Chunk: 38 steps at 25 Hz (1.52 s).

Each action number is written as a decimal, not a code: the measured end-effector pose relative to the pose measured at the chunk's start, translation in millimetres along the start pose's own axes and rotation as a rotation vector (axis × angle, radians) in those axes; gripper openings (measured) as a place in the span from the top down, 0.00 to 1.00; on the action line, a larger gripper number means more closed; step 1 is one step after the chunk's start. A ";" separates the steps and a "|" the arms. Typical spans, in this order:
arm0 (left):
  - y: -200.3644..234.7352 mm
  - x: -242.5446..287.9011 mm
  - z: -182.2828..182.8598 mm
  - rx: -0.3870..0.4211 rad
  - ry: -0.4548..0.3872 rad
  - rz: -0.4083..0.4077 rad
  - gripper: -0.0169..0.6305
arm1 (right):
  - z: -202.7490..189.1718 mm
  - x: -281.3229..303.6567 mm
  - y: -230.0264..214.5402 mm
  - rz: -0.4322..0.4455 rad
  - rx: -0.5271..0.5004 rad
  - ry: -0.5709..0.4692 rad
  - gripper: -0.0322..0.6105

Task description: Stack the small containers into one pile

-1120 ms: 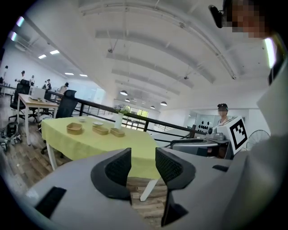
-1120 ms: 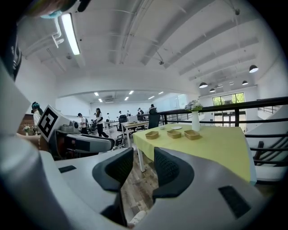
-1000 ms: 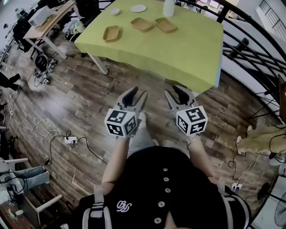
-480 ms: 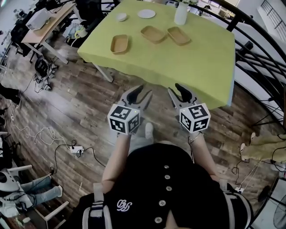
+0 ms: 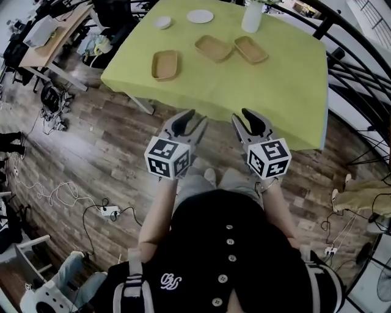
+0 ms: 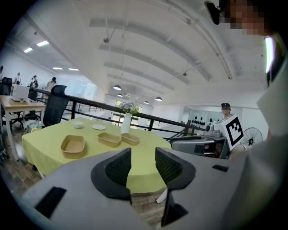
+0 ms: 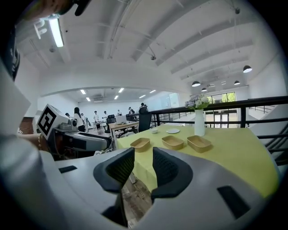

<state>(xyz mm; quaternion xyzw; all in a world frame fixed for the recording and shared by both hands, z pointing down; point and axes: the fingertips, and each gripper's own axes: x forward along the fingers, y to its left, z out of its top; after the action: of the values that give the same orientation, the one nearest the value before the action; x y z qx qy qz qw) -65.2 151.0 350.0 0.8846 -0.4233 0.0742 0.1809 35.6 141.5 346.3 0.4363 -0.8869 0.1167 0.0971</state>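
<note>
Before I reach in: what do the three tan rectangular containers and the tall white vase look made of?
Three tan rectangular containers: matte, thin-walled, even light brown, so likely kraft paper or moulded fibre; thin wood is possible. Tall white vase: smooth, opaque, plain white, probably glazed ceramic, though plastic cannot be ruled out.

In the head view the top edge cuts off the far side of the desk [image 5: 269,92] and the upper part of the white vase [image 5: 251,16]. The person's hands are hidden under the marker cubes [image 5: 168,158] of the left gripper [image 5: 194,118] and the right gripper [image 5: 242,116]. In the left gripper view the jaws cover part of the desk's near edge, and the far-off people [image 6: 52,83] are too small to make out.
</note>
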 end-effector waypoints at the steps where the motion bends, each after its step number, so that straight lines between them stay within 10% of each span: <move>1: 3.3 2.6 0.8 -0.005 -0.002 -0.003 0.72 | -1.2 2.4 -1.7 -0.004 0.000 0.008 0.76; 38: 174.5 144.4 67.4 -0.077 -0.001 0.151 0.72 | 55.7 234.3 -90.6 0.254 -0.029 0.031 0.84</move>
<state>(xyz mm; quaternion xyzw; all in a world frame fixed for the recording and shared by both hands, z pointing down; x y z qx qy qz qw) -111.0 -79.6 373.7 0.8427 -0.4913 0.0706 0.2087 -36.8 -104.4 368.6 0.3169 -0.9351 0.1218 0.1014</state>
